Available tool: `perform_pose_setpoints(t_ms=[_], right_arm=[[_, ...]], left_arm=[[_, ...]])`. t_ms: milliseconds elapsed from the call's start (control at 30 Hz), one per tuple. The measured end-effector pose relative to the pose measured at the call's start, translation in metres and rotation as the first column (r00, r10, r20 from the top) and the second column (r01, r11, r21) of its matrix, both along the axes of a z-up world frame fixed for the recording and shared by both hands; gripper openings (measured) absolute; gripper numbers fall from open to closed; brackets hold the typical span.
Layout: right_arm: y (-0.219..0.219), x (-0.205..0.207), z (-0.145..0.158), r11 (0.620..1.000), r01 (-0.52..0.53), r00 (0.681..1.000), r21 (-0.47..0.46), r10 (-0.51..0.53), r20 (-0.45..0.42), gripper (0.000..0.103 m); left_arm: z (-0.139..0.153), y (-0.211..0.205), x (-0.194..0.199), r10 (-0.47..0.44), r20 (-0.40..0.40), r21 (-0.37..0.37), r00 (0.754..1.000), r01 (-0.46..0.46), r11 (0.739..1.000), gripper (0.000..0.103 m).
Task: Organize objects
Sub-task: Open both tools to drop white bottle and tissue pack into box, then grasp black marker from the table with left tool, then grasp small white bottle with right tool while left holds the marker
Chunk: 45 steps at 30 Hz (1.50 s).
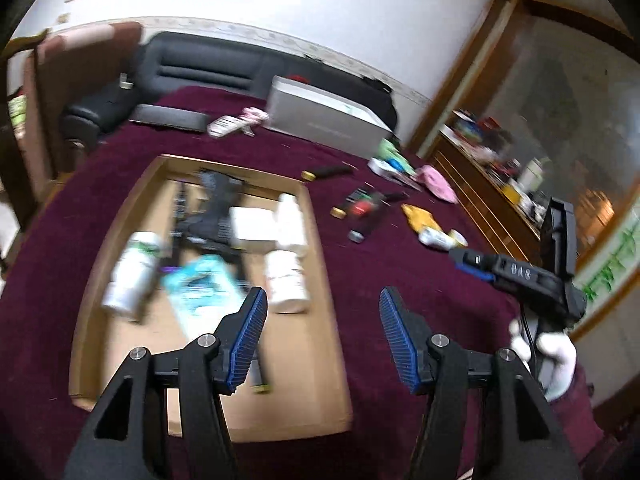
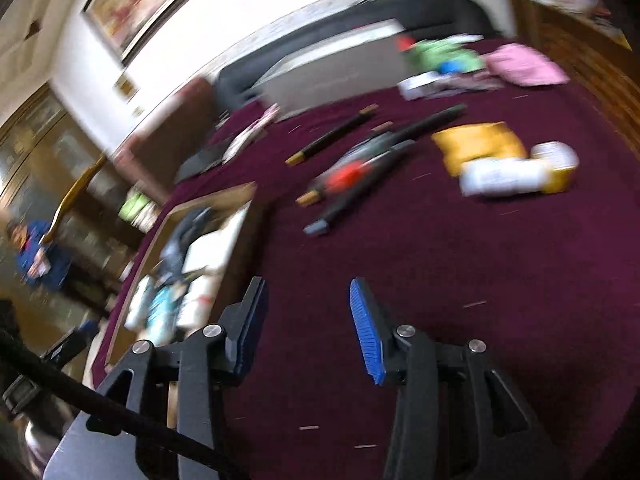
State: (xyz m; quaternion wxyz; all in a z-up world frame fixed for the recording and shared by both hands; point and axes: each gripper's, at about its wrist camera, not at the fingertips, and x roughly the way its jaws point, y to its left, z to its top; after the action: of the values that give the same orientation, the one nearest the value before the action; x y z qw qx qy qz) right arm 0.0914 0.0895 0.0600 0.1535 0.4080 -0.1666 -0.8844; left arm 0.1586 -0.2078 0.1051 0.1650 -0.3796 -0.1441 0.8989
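Note:
A shallow cardboard box (image 1: pixel 308 216) lies on the maroon tablecloth (image 1: pixel 360 280) and holds white bottles (image 1: pixel 130 272), a white carton, a teal packet and black items. My left gripper (image 1: pixel 322 320) is open and empty above the box's right edge. My right gripper (image 2: pixel 308 312) is open and empty over bare cloth; it also shows in the left wrist view (image 1: pixel 472 262), off to the right. Loose black pens (image 2: pixel 332 136), a red-and-black item (image 2: pixel 352 172), a yellow packet (image 2: pixel 476 144) and a white tube (image 2: pixel 504 176) lie on the cloth beyond it. The box shows at its left (image 2: pixel 236 192).
A grey carton (image 1: pixel 328 116), a pink cloth (image 1: pixel 436 180) and green packets (image 1: pixel 392 152) sit at the table's far side. A black sofa (image 1: pixel 200 68) stands behind, a wooden cabinet (image 1: pixel 480 184) to the right. A person in blue (image 2: pixel 36 256) is at the far left.

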Motion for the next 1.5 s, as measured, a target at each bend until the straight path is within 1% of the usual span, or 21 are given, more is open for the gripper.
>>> perform_pose_setpoints(t_ms=[67,200,300,400,467,567,700,800,833,933,967,1000,1033,1067,1167,1200,1300,1367,1400,1433,1500], right_arm=[[0.027,-0.004,0.005,0.998,0.07,0.997,-0.007,-0.07,-0.027,0.048],[0.058,-0.022,0.008,0.99,0.132,0.99,-0.04,-0.134,-0.049,0.049],[0.082,-0.041,0.005,0.981,0.191,0.98,-0.046,-0.193,-0.041,0.048],[0.108,-0.059,0.001,0.962,0.266,0.962,-0.062,-0.269,-0.037,0.048],[0.121,-0.071,0.0,0.952,0.298,0.952,-0.07,-0.302,-0.043,0.048],[0.131,-0.088,-0.001,0.946,0.314,0.945,-0.084,-0.319,-0.066,0.048],[0.13,-0.095,-0.011,0.952,0.292,0.951,-0.087,-0.299,-0.081,0.049],[0.136,-0.094,-0.018,0.954,0.287,0.954,-0.087,-0.293,-0.058,0.049],[0.138,-0.094,-0.018,0.953,0.29,0.953,-0.091,-0.296,-0.059,0.049],[0.142,-0.092,-0.018,0.952,0.291,0.953,-0.1,-0.298,-0.063,0.049],[0.143,-0.091,-0.017,0.951,0.29,0.953,-0.104,-0.297,-0.063,0.049],[0.144,-0.09,-0.018,0.95,0.293,0.952,-0.106,-0.3,-0.06,0.049],[0.144,-0.091,-0.019,0.949,0.298,0.951,-0.105,-0.305,-0.055,0.049],[0.145,-0.091,-0.021,0.948,0.301,0.95,-0.105,-0.307,-0.048,0.049],[0.147,-0.092,-0.024,0.945,0.306,0.95,-0.117,-0.311,-0.031,0.049],[0.147,-0.091,-0.024,0.944,0.308,0.949,-0.12,-0.313,-0.028,0.049],[0.15,-0.091,-0.025,0.941,0.308,0.949,-0.137,-0.314,-0.023,0.049],[0.151,-0.091,-0.025,0.941,0.306,0.95,-0.145,-0.312,-0.021,0.049],[0.15,-0.091,-0.025,0.941,0.307,0.95,-0.143,-0.312,-0.019,0.049],[0.15,-0.092,-0.025,0.941,0.307,0.95,-0.142,-0.313,-0.018,0.049],[0.15,-0.092,-0.026,0.943,0.298,0.953,-0.149,-0.303,-0.012,0.049]], left_arm=[[0.002,0.02,-0.01,-0.031,0.007,-0.017,1.0,0.031,0.999,0.053],[0.008,0.06,-0.037,-0.071,-0.003,-0.074,0.997,0.071,0.995,0.053],[0.004,0.082,-0.059,-0.1,0.007,-0.083,0.995,0.101,0.991,0.053],[-0.012,0.109,-0.088,-0.137,0.058,-0.105,0.989,0.142,0.984,0.052],[-0.026,0.126,-0.107,-0.143,0.103,-0.143,0.984,0.157,0.977,0.052],[-0.047,0.151,-0.136,-0.167,0.16,-0.178,0.973,0.195,0.965,0.052],[-0.064,0.178,-0.164,-0.162,0.165,-0.324,0.973,0.208,0.923,0.052],[-0.077,0.188,-0.184,-0.144,0.169,-0.376,0.975,0.199,0.905,0.052],[-0.078,0.192,-0.187,-0.137,0.145,-0.404,0.98,0.185,0.896,0.052],[-0.086,0.209,-0.196,-0.153,0.123,-0.469,0.981,0.193,0.862,0.052],[-0.09,0.215,-0.196,-0.164,0.122,-0.496,0.979,0.203,0.844,0.052],[-0.09,0.218,-0.192,-0.179,0.097,-0.503,0.979,0.204,0.84,0.047],[-0.09,0.218,-0.189,-0.201,0.103,-0.493,0.974,0.225,0.84,0.031],[-0.088,0.218,-0.185,-0.219,0.117,-0.471,0.969,0.248,0.846,0.011],[-0.085,0.211,-0.17,-0.228,0.149,-0.459,0.962,0.271,0.846,0.011],[-0.084,0.205,-0.164,-0.222,0.146,-0.453,0.964,0.264,0.851,0.011],[-0.08,0.192,-0.156,-0.189,0.183,-0.411,0.965,0.25,0.877,0.011],[-0.079,0.196,-0.156,-0.185,0.167,-0.435,0.968,0.241,0.868,0.013],[-0.08,0.201,-0.16,-0.185,0.159,-0.457,0.97,0.239,0.857,0.014],[-0.083,0.206,-0.164,-0.182,0.16,-0.472,0.97,0.238,0.849,0.021],[-0.086,0.217,-0.173,-0.164,0.125,-0.508,0.979,0.205,0.837,0.035]])
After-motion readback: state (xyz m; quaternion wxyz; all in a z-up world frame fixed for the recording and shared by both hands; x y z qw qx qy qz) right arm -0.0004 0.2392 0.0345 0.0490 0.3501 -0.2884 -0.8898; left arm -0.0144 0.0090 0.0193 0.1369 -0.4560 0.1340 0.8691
